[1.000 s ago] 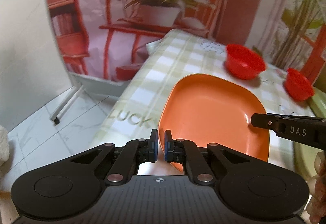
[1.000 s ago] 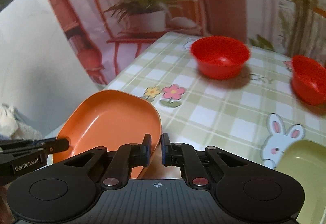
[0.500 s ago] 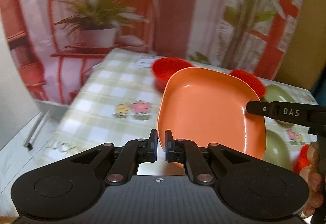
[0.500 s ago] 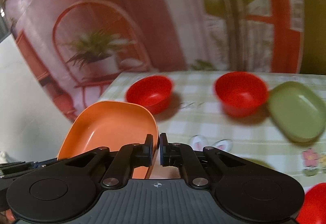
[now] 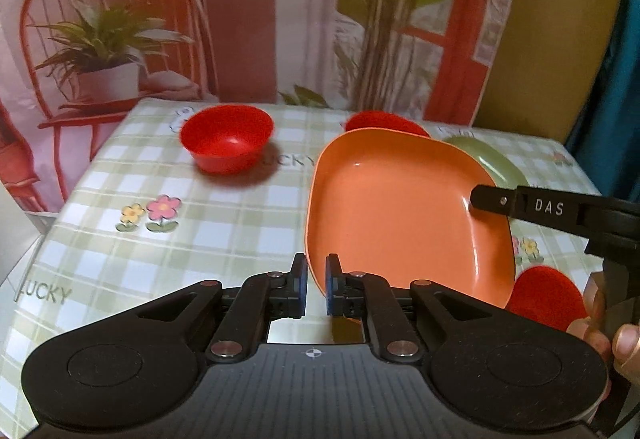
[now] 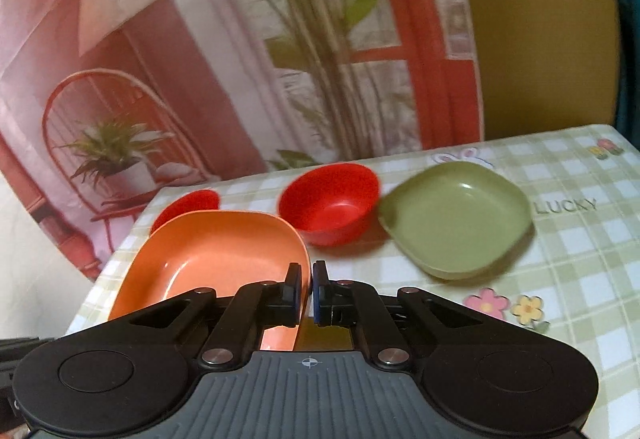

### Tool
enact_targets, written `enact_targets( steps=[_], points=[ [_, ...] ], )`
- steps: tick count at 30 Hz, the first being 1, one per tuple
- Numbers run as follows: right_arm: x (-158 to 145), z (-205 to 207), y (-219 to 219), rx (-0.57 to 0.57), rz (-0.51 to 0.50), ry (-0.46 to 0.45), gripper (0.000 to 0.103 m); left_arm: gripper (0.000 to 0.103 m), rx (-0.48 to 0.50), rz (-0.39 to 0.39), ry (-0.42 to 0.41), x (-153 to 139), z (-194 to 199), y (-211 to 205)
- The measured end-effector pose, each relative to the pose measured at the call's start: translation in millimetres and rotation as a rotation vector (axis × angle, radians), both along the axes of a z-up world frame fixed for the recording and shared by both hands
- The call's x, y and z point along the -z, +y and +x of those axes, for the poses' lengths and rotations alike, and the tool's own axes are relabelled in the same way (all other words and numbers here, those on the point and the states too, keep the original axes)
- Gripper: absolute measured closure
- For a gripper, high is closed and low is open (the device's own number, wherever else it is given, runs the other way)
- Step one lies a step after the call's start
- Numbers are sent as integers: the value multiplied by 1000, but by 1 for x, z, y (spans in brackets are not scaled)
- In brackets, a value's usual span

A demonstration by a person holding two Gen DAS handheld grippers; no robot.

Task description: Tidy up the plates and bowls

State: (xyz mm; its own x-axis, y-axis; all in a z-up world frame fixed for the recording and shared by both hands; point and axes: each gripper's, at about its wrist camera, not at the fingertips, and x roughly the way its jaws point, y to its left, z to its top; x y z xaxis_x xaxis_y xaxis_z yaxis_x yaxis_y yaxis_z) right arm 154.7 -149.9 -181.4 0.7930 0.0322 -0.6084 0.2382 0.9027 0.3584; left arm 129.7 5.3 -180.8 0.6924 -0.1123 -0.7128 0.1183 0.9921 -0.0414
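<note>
Orange plate (image 5: 404, 207) held off the table (image 5: 120, 259) w/ both tongs nipped shut on its rim — left tongs (image 5: 316, 289) near edge, right tongs (image 6: 303, 297) opposite side. Nothing stacked yet: green plate (image 6: 456, 217) lying alone, three red bowls (image 5: 227, 143) apart — most sorting left.

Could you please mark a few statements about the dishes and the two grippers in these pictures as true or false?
1. Both grippers grip the orange plate. True: the left gripper and the right gripper each pinch its rim.
2. The green plate is stacked on a red bowl. False: it sits on the tablecloth beside the red bowl.
3. The bowls in view are red. True.
4. The orange plate holds food. False: it is empty.
5. The tablecloth is plain white. False: green-checked with flowers.
</note>
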Motion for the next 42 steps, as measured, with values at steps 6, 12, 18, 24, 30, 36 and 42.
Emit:
enact_targets(
  steps=[6, 12, 18, 24, 30, 36, 42],
  points=[
    [14, -11, -7, -12, -28, 21, 98, 93, -6, 18, 39, 11, -3, -9],
    [28, -15, -8, -31, -37, 57, 98, 93, 3, 43, 69, 21, -5, -14],
    [38, -17, -14, -29, 5, 84, 98, 93, 16, 60, 96, 29, -3, -16],
    [40, -16, -15, -32, 12, 93, 98, 92, 13, 62, 117, 34, -4, -18],
    [40, -16, -15, -38, 8, 100, 98, 92, 17, 63, 131, 36, -4, -19],
    [41, -15, -15, -39, 7, 106, 98, 92, 15, 63, 139, 37, -1, -18],
    [43, -15, -16, -45, 8, 113, 98, 91, 20, 59, 148, 38, 0, -19]
  ],
)
